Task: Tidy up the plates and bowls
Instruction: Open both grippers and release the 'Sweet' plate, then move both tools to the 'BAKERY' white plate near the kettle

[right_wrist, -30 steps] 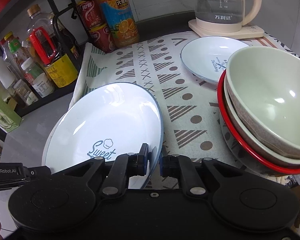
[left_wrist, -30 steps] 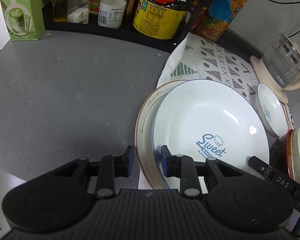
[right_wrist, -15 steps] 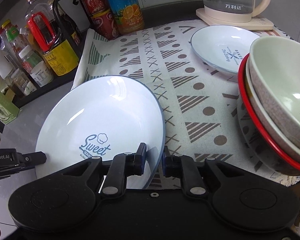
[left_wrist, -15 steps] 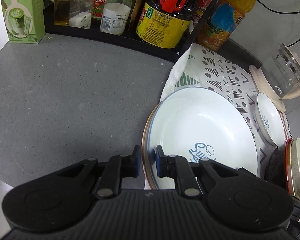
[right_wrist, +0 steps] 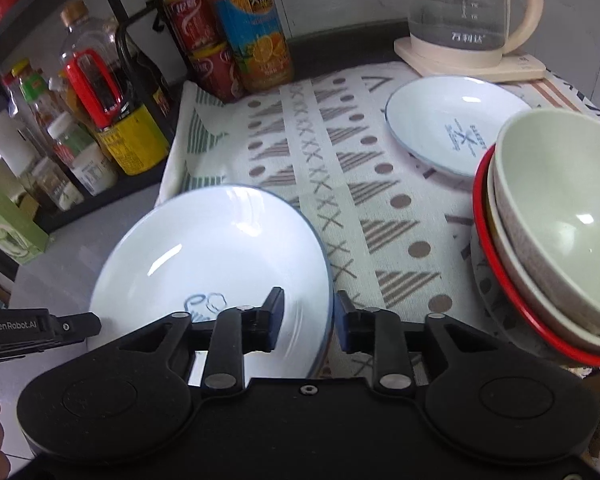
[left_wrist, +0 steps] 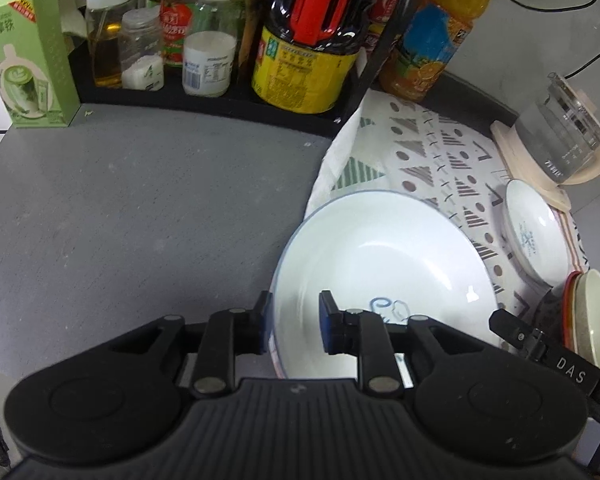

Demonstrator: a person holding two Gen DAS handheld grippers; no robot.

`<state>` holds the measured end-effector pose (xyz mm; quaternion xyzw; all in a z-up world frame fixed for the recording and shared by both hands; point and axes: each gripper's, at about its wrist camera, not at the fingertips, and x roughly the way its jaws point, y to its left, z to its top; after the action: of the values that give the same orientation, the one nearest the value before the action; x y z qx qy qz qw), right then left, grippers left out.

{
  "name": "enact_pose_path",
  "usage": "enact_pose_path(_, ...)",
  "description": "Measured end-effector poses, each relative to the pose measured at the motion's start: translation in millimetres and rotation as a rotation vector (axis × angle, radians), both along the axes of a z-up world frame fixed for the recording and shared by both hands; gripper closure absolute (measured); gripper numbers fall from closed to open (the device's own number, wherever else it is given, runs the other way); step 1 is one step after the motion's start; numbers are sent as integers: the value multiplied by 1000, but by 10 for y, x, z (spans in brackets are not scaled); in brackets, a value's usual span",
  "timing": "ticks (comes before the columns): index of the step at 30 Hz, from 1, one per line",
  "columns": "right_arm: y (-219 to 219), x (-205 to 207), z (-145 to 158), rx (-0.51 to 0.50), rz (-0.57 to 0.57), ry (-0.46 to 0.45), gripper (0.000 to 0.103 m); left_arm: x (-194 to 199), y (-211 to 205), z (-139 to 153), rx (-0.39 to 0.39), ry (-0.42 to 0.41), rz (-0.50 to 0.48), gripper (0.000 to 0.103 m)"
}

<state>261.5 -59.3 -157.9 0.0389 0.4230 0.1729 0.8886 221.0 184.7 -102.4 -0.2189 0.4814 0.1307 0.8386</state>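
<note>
Two white plates [right_wrist: 208, 252] [right_wrist: 452, 124], three stacked bowls [right_wrist: 560, 216], one kettle [right_wrist: 460, 4], two grippers [left_wrist: 293, 322] [right_wrist: 309, 320].

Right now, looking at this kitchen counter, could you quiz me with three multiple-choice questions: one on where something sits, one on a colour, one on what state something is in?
1. Where does the small plate sit?
A. On the patterned cloth, in front of the glass kettle
B. Inside the bowl stack
C. On the shelf among the bottles

2. What colour is the rim at the bottom of the bowl stack?
A. Blue
B. Red
C. Yellow

3. What state are the two grippers in around the large plate?
A. Both clamped shut on it
B. Both open, one finger on each side of its rim
C. Both far away from it

Answers: 1 A, the cloth lies under it and the kettle stands behind. 2 B, a red edge circles the lowest dish. 3 B, gaps show at the left gripper and the right gripper.
</note>
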Motion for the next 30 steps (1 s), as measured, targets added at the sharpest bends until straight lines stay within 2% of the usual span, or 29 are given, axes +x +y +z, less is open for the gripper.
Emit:
enact_pose_path(1, -2, 3, 27, 6, -3, -6, 58, 17, -8, 28, 7, -3, -1, 68)
enact_pose_path(2, 0, 6, 57, 11, -3, -13, 55, 37, -16, 53, 16, -2, -2, 60)
enact_pose_path(8, 14, 39, 180, 26, -15, -33, 43, 176, -42, 165, 37, -20, -12, 35)
enact_pose_path(16, -62, 155, 368, 60, -68, -56, 25, 453, -91, 258, 21, -44, -71, 29)
enact_pose_path(20, -79, 269, 435, 76, -107, -60, 20, 610, -122, 270, 14, -56, -113, 24)
enact_pose_path(30, -113, 457, 551, 90, -221, -92, 16, 1035, -185, 303, -12, -67, -228, 23)
